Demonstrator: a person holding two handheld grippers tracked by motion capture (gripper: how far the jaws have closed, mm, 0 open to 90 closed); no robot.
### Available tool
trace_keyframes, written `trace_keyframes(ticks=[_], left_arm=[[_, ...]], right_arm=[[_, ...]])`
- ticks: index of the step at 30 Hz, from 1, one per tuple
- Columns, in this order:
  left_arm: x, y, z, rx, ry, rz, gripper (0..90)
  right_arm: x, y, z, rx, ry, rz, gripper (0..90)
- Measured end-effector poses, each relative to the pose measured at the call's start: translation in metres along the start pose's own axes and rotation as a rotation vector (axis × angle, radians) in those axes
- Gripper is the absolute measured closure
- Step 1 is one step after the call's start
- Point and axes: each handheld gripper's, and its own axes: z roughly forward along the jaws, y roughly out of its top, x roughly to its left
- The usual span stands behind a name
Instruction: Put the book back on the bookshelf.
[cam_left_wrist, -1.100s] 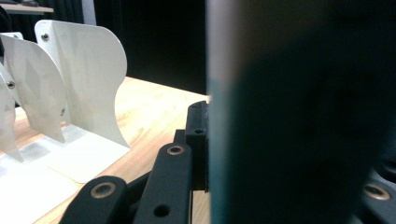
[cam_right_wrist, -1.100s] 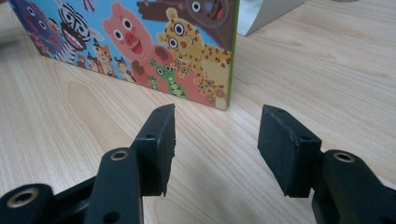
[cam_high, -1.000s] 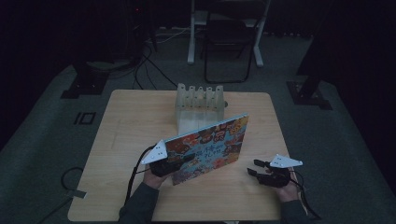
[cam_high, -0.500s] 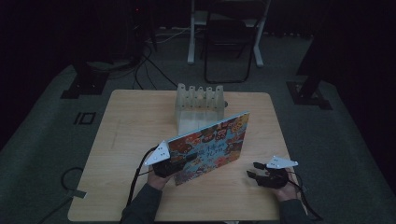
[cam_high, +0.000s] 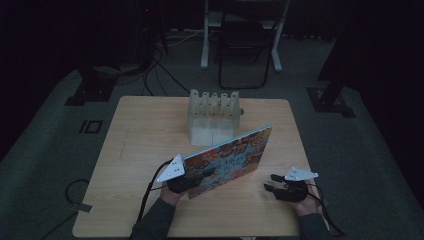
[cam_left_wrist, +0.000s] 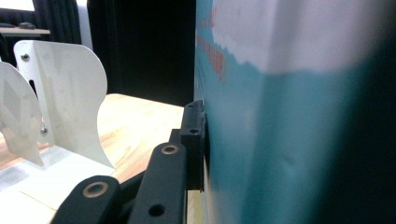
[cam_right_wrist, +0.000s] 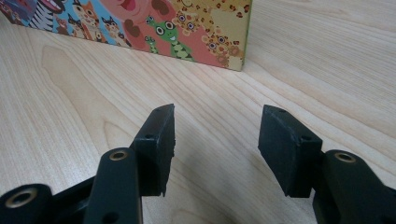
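Resting low over the near right part of the pale wooden table (cam_high: 150, 130), the right gripper (cam_high: 274, 183) sits in a hand at the bottom of the high view with its two black jaws spread apart and nothing between them; its own view shows bare wood grain in the gap between the pads (cam_right_wrist: 159, 140). Across from it, at the near left, the left gripper (cam_high: 192, 177) is clamped on the lower left corner of the large flat picture book with a colourful cartoon-animal cover (cam_high: 232, 155). In the left gripper view one black pad (cam_left_wrist: 194, 140) lies flat against the book's teal back cover (cam_left_wrist: 289, 140), and the jaws have just been opening a little, yet the book stays between them with the pad touching it. The book stands on edge, tilted, its lower edge on the table and its top edge slanting up toward the right and away from the person; its painted face looks toward the near side. The right gripper view shows the book's near lower corner (cam_right_wrist: 219, 42) meeting the tabletop, well apart from the open jaws. Just behind the book, at mid-table, stands a translucent whitish plastic rack with upright curved dividers (cam_high: 212, 115), whose white dividers (cam_left_wrist: 70, 107) appear beside the book in the left gripper view. Beyond the table, a dark folding chair (cam_high: 247, 45) stands on the grey floor.
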Motion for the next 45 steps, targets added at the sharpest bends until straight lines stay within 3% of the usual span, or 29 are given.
trace_keyframes(ticks=[8,19,23,32,39,45], left_arm=[[-0.005,0.000,0.001,0.008,0.033,0.013,80.3],[-0.008,0.005,0.003,0.024,0.062,-0.011,80.9],[-0.009,0.008,0.004,0.030,0.068,-0.002,81.0],[-0.009,0.014,0.003,0.031,0.096,-0.040,81.0],[-0.013,0.019,0.000,0.039,0.117,-0.016,81.2],[-0.013,0.020,-0.003,0.034,0.102,-0.020,81.3]], right_arm=[[0.000,0.000,0.000,0.003,0.003,0.005,45.4],[0.000,0.000,0.000,0.003,0.005,0.005,45.4],[-0.001,0.000,0.000,0.001,0.005,0.007,45.4],[-0.001,0.000,-0.001,-0.001,0.004,0.009,45.4],[-0.001,0.000,-0.001,-0.002,0.004,0.010,45.4],[-0.001,0.000,-0.001,-0.002,0.005,0.010,45.4]])
